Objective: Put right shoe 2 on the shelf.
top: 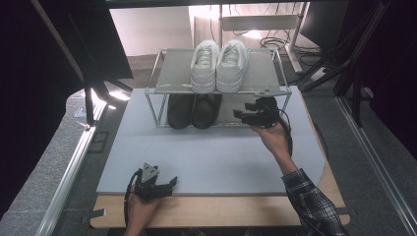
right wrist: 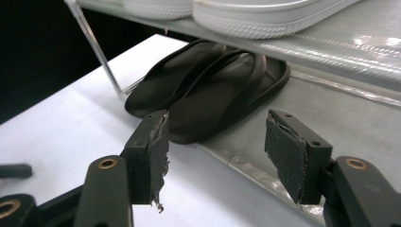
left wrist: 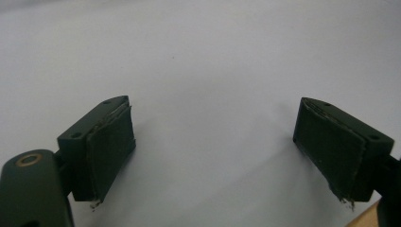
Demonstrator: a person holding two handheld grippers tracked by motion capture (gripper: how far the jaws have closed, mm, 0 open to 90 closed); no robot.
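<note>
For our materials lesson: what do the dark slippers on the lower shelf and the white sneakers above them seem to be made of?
The dark slippers look like moulded rubber or foam: matte, smooth, seamless straps. The white sneakers seem leather or synthetic leather uppers with laces, on ribbed rubber soles; the exact material can't be told. The right tongs stand open before the slippers.

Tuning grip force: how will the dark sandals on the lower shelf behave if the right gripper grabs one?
Dark sandals look like thin, flat foam or rubber: probably light and bendy. The matte surface should grip. Straps may flex when pinched. The pair sits touching, so pulling one may drag the other.
</note>
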